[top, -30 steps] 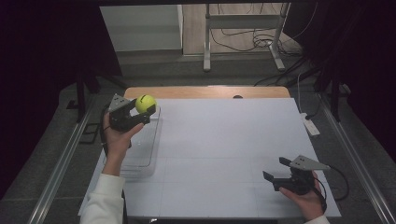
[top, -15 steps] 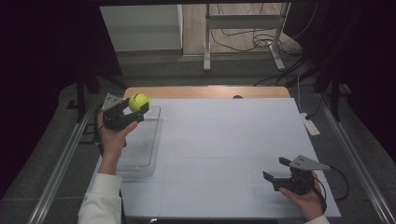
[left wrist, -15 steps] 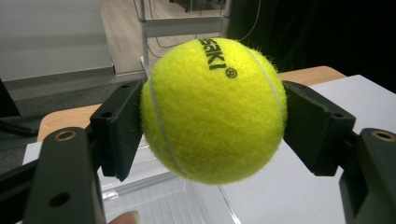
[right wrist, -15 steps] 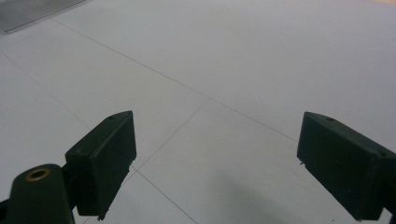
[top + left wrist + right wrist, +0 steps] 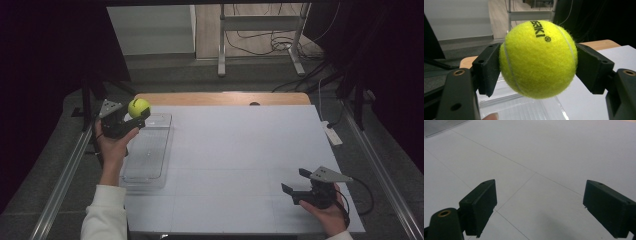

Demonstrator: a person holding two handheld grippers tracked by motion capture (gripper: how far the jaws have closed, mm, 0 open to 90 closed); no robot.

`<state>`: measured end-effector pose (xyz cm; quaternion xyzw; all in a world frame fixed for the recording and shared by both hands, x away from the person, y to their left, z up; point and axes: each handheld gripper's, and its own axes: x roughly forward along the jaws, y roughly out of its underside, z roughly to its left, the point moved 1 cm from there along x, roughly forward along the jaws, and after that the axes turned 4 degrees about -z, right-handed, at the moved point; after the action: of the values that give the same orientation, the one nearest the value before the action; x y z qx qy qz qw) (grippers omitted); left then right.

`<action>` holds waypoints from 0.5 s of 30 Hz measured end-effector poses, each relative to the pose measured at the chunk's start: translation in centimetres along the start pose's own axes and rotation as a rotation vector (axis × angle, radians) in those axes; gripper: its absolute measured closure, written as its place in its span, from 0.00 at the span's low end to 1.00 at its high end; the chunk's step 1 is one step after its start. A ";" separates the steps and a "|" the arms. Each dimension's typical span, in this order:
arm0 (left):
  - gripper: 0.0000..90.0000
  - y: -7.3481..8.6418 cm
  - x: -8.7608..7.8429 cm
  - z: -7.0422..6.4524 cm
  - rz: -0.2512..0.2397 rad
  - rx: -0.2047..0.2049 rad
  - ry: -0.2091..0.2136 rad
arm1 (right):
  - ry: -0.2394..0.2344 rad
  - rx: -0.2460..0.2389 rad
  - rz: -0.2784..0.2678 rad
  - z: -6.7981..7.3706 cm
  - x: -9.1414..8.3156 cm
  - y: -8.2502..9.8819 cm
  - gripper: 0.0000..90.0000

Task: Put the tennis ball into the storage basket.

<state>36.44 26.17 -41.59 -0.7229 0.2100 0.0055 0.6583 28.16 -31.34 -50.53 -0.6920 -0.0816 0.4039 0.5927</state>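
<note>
Left tongs (image 5: 134, 120) clamped on the ball (image 5: 139, 107), one jaw on each side; in the left gripper view the ball (image 5: 538, 58) sits squarely between both pads, black lettering on top. Ball held in the air above the far end of the clear tray (image 5: 149, 155); tray rim (image 5: 524, 105) shows just under it. Right tongs (image 5: 296, 182) wide apart, holding nothing; right gripper view has bare white desk (image 5: 544, 157) between the jaws. They sit low near the desk's (image 5: 240, 150) near right corner, well apart from the tray, which lies along the desk's left edge.
</note>
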 end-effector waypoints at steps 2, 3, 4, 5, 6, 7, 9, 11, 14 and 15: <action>0.30 0.0 0.0 0.1 0.000 0.000 -0.003 | 0.000 0.001 0.000 0.0 0.0 0.0 0.14; 0.30 0.0 -0.1 0.3 0.000 -0.001 -0.007 | 0.000 0.000 0.000 0.0 0.0 0.0 0.14; 0.30 0.0 -0.1 0.3 -0.002 -0.003 -0.009 | 0.000 -0.001 0.000 0.0 0.0 0.0 0.14; 0.30 0.0 -0.1 0.4 -0.002 -0.003 -0.012 | 0.000 -0.001 0.000 0.0 0.0 0.0 0.14; 0.30 0.0 -0.1 0.4 -0.002 -0.003 -0.012 | 0.000 -0.001 0.000 0.0 0.0 0.0 0.14; 0.30 0.0 -0.1 0.4 -0.001 -0.001 -0.015 | 0.000 -0.001 0.000 0.0 0.0 0.0 0.14; 0.30 0.1 -0.1 0.5 0.001 0.003 -0.018 | 0.000 0.000 0.001 0.0 0.0 0.0 0.14; 0.30 0.1 -0.1 0.5 0.002 0.004 -0.019 | 0.001 0.000 0.000 0.0 0.0 0.0 0.14; 0.30 0.1 0.0 0.5 0.005 0.003 -0.021 | 0.001 0.001 0.000 0.0 0.0 0.0 0.14; 0.30 0.1 0.0 0.4 0.008 0.004 -0.021 | 0.002 0.002 0.000 0.0 0.0 0.0 0.14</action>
<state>36.53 26.56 -41.79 -0.7205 0.2058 0.0154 0.6621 28.16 -31.33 -50.52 -0.6919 -0.0806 0.4033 0.5934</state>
